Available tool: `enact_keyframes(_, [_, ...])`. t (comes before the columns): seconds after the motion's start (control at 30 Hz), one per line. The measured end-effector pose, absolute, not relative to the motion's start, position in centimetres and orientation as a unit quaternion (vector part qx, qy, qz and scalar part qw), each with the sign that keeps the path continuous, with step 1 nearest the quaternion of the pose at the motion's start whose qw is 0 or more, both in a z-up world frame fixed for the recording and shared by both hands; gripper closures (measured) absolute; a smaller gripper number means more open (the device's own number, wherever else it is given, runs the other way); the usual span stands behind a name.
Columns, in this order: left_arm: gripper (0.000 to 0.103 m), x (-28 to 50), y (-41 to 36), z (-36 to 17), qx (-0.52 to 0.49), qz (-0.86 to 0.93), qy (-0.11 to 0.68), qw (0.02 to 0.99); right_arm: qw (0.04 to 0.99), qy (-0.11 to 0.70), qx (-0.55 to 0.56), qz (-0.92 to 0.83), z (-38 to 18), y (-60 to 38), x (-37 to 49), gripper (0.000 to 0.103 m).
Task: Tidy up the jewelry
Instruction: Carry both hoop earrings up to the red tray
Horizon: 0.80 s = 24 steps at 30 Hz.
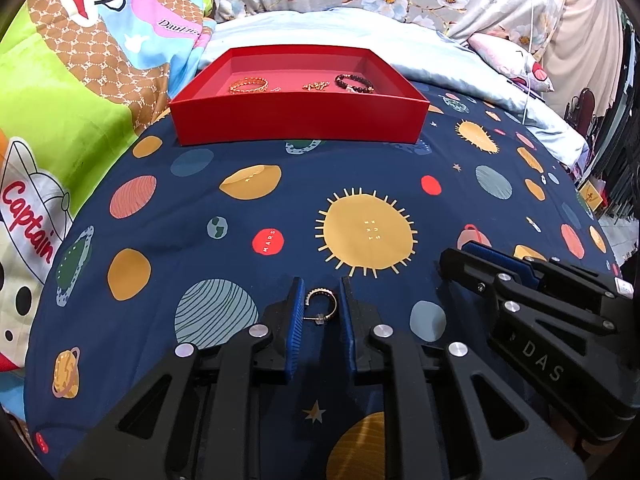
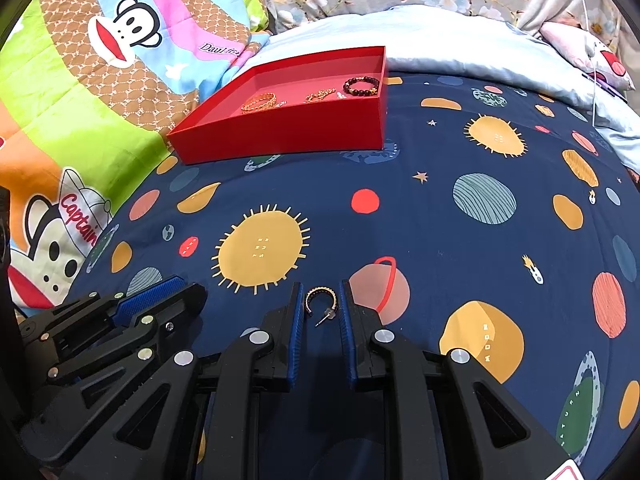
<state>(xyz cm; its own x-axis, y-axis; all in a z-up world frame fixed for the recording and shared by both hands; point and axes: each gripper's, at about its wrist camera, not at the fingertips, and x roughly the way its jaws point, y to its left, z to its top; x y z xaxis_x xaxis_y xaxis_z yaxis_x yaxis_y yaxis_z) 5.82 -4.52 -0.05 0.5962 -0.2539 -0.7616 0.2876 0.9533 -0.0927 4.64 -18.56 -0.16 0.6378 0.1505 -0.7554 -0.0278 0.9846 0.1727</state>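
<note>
1. Presently, left claw [image 1: 320, 300] pads pinch a hoop earring [image 1: 319, 305], near side of red box [image 1: 298, 120].
2. Right claw [image 2: 320, 300] likewise pinches second earring [image 2: 322, 303], on bed.

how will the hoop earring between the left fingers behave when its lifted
The hoop earring looks like thin rigid metal, so probably stiff and light. Its curved, narrow edge may slip or twist against the fingers. The thin post could bend or snag the planet-print bedsheet.

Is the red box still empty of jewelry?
No, the red box already holds a gold bracelet, a gold chain and a dark beaded bracelet.
</note>
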Motion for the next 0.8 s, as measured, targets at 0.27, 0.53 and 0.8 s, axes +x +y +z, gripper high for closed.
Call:
enact_keyframes(0.27, [0.087,6.1,-3.8,1.0,0.011,-0.146,0.417,0.897,0.904,0.418,0.071,0.054,0.4,-18.4,4.5,0.087])
enact_keyframes(0.53, [0.087,7.6,-3.5,2.6,0.004,-0.142,0.402,0.905,0.909,0.405,0.078,0.061,1.9,-18.5,5.2,0.087])
enact_keyframes(0.8, [0.087,9.6,-3.7,4.5,0.000,-0.138,0.384,0.913,0.918,0.383,0.075,0.065,3.8,-18.8,6.5,0.087])
